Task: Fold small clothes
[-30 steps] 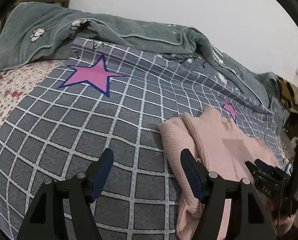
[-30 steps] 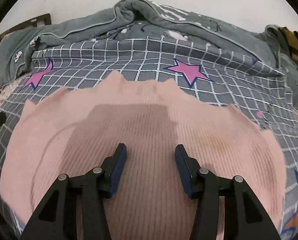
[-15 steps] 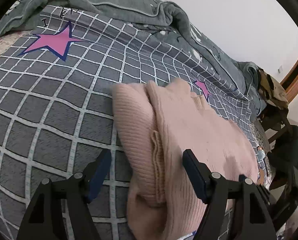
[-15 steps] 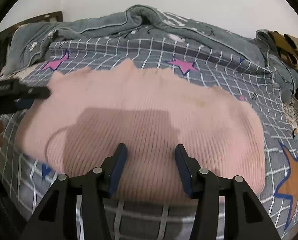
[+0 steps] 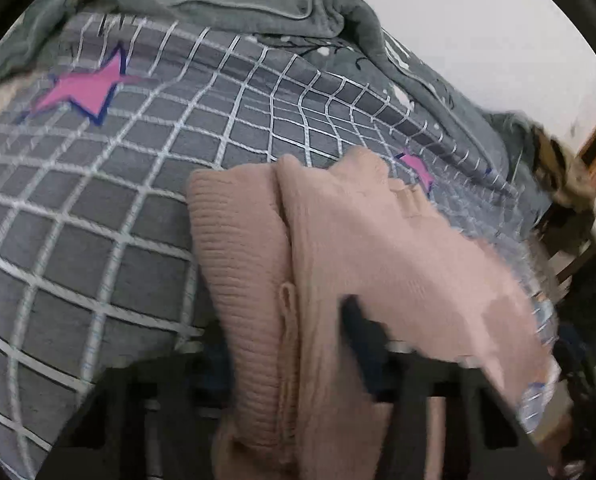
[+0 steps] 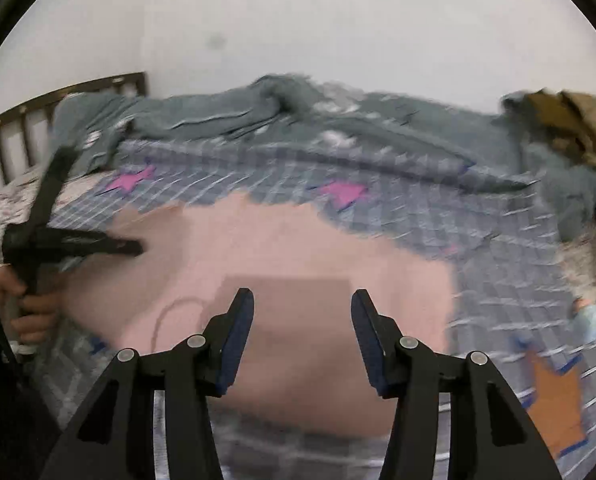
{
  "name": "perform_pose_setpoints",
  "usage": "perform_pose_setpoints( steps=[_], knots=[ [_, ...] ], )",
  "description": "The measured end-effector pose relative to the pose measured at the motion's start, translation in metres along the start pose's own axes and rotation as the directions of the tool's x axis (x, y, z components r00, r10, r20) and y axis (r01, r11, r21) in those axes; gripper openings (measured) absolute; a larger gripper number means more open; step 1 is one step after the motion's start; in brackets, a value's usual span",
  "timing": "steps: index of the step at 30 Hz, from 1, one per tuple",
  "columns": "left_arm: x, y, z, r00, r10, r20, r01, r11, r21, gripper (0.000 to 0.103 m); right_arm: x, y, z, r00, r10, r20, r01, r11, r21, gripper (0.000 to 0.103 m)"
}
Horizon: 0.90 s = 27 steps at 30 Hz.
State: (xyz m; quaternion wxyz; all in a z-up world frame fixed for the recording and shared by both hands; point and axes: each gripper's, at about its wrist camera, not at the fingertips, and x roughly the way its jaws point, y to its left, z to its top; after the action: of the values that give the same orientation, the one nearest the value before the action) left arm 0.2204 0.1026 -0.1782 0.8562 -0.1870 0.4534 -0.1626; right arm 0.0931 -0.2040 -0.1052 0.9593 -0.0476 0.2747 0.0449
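Left gripper [image 5: 294, 344] is low, fingers each side of the pink sweater's [image 5: 377, 248] folded edge; can't tell if it's squeezing. Right gripper [image 6: 301, 340] hangs wide open above. Sweater lies on the checked bedsheet [image 5: 110, 208], w/ bare sheet left.

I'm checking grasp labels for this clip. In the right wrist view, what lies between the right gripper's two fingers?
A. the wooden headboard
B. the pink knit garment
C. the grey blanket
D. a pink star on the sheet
B: the right gripper is open, its fingers spread over the pink knit garment, which fills the gap between them on the checked sheet.
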Motion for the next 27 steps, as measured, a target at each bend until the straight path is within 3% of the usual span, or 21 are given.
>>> perform_pose_setpoints(
  steps=[2, 7, 16, 21, 27],
  knots=[
    [-0.004, -0.002, 0.004, 1.000, -0.008, 0.005, 0.008, 0.999, -0.052, 0.024, -0.002, -0.021, 0.002, 1.000, -0.015, 0.008, 0.014, 0.999, 0.037, 0.050],
    [-0.026, -0.043, 0.011, 0.996, 0.063, 0.059, -0.061, 0.997, -0.036, 0.022, -0.008, -0.073, -0.004, 1.000, -0.002, 0.001, 0.002, 0.987, 0.160, 0.050],
    [-0.042, -0.160, 0.026, 0.985, 0.149, 0.082, -0.146, 0.988, -0.044, 0.022, -0.040, -0.119, -0.018, 1.000, -0.029, 0.010, 0.027, 0.992, 0.125, 0.050],
    [-0.016, -0.231, 0.010, 0.989, 0.141, 0.043, -0.142, 0.990, 0.018, 0.022, -0.063, -0.148, -0.039, 1.000, -0.021, -0.009, 0.022, 0.988, 0.154, 0.050],
    [0.052, -0.295, -0.034, 0.984, 0.157, -0.086, -0.146, 0.982, 0.123, 0.023, -0.080, -0.171, -0.067, 0.999, -0.022, -0.045, 0.030, 0.982, 0.185, 0.050]
  ],
)
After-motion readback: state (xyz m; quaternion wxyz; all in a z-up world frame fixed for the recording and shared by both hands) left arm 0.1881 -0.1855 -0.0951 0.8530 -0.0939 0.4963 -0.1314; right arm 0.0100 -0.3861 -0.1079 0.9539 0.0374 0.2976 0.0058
